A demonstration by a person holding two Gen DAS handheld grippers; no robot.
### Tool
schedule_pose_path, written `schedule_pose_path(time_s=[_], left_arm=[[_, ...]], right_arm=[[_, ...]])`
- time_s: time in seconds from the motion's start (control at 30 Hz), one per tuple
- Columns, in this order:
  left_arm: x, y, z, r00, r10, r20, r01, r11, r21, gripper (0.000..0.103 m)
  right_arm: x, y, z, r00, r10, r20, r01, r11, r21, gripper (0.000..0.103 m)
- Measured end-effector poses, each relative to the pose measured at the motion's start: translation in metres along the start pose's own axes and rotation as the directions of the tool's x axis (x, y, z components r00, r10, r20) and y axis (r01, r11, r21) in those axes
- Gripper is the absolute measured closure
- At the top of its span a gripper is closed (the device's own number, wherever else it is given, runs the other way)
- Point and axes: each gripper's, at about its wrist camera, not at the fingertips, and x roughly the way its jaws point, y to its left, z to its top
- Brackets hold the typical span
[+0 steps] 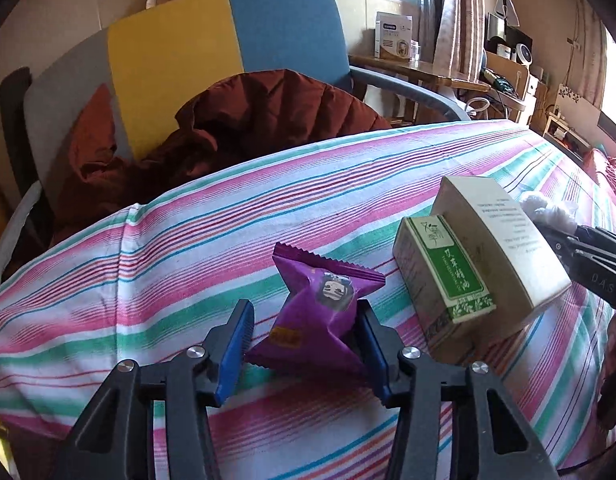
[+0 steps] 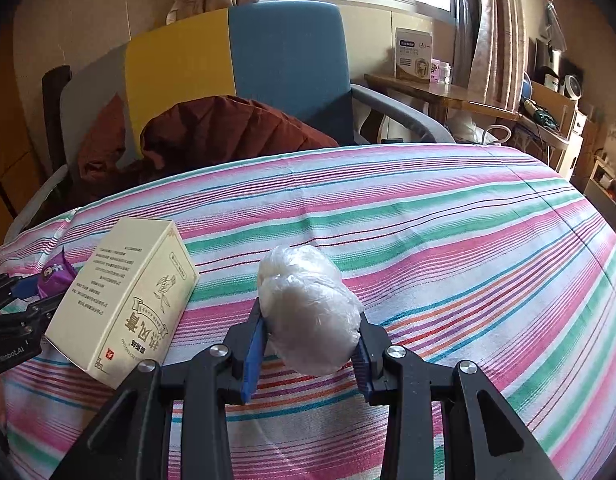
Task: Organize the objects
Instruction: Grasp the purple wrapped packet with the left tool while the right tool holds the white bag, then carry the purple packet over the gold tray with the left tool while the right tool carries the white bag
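Left wrist view, purple snack packet between blue fingers, right finger touching

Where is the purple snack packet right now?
In the left wrist view, the purple snack packet lies on the striped bedsheet between the left gripper's fingers, left of the green-labelled box.

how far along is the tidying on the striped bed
Early. Nothing looks sorted yet. In hand: the right gripper is clamped on a white plastic-wrapped bundle; the left gripper has its jaws around the purple snack packet, one pad touching, the other apart. Left: the small green box and cream box side by side on the striped sheet.
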Motion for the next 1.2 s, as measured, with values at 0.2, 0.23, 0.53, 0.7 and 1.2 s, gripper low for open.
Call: schedule_pose_path(time_s=[0.2, 0.23, 0.53, 0.7, 1.2], left_arm=[[-0.024, 0.008, -0.025, 0.998, 0.055, 0.012, -0.055, 0.997, -0.056, 0.051], [-0.027, 0.006, -0.027, 0.998, 0.058, 0.011, -0.057, 0.997, -0.058, 0.051], [-0.057, -0.017, -0.058, 0.999, 0.040, 0.020, -0.039, 0.999, -0.024, 0.051], [-0.067, -0.020, -0.068, 0.999, 0.037, 0.022, -0.037, 0.999, -0.033, 0.051], [-0.130, -0.007, -0.111, 1.000, 0.011, 0.024, -0.007, 0.985, -0.173, 0.054]], right_arm=[[-0.012, 0.005, 0.000, 0.999, -0.021, 0.051, 0.022, 0.999, -0.028, 0.065], [-0.015, 0.007, 0.000, 0.998, -0.026, 0.065, 0.028, 0.999, -0.034, 0.065], [-0.043, 0.017, -0.007, 0.996, -0.013, 0.086, 0.015, 1.000, -0.020, 0.065], [-0.066, 0.039, -0.027, 0.995, 0.049, 0.082, -0.047, 0.999, -0.023, 0.065], [-0.102, 0.085, -0.067, 0.989, 0.114, 0.090, -0.105, 0.990, -0.096, 0.065]])
